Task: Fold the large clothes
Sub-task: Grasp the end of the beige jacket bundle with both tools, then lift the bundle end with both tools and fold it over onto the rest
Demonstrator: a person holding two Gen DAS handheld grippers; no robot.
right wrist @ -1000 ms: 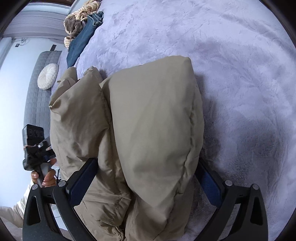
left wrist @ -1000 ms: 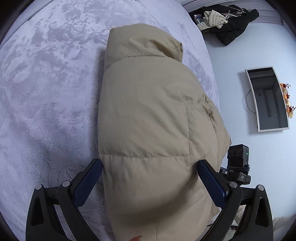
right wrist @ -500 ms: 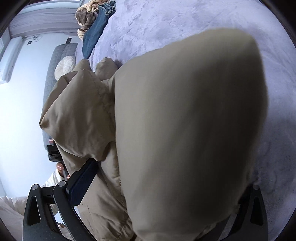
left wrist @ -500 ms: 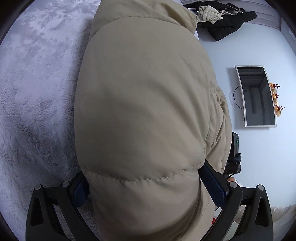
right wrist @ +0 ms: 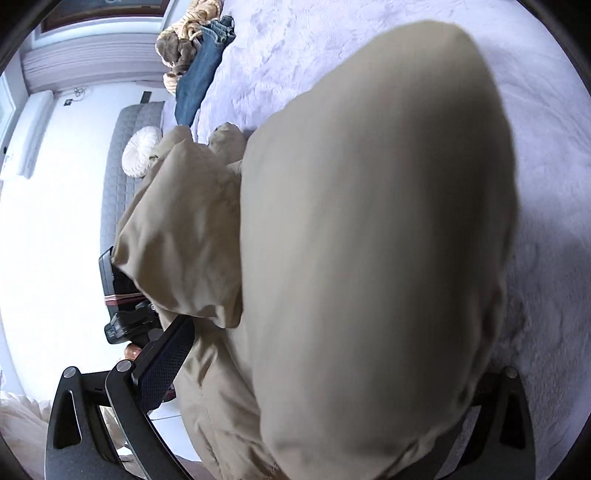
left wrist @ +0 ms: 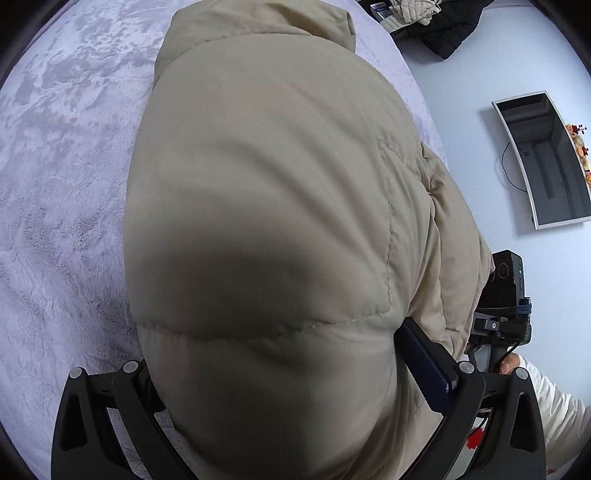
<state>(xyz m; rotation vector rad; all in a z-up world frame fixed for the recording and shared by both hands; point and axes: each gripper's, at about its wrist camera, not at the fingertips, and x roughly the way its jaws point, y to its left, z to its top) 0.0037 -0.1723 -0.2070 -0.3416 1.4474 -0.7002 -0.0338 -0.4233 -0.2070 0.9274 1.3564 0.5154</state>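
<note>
A beige puffer jacket (left wrist: pixel 266 206) fills most of the left wrist view and bulges between the wide-spread fingers of my left gripper (left wrist: pixel 280 373). Only its right blue pad (left wrist: pixel 424 362) shows; the left pad is hidden by fabric. In the right wrist view the same jacket (right wrist: pixel 369 240) bulges between the fingers of my right gripper (right wrist: pixel 332 373). Its left pad (right wrist: pixel 166 365) shows and the right one is hidden. The jacket rests on a lilac fleece bed cover (left wrist: pixel 62 177). Whether either gripper clamps fabric is hidden.
Dark and light clothes (left wrist: pixel 436 22) lie heaped beyond the bed. A mirror (left wrist: pixel 546 158) lies on the pale floor. Blue jeans (right wrist: pixel 201 70) and a brown knit lie at the bed's far edge. A grey bench with a round cushion (right wrist: pixel 142 155) stands beside.
Over the last second the jacket has swelled toward both cameras and now covers the inner pads. Both grippers have pushed further in under the bundle.
</note>
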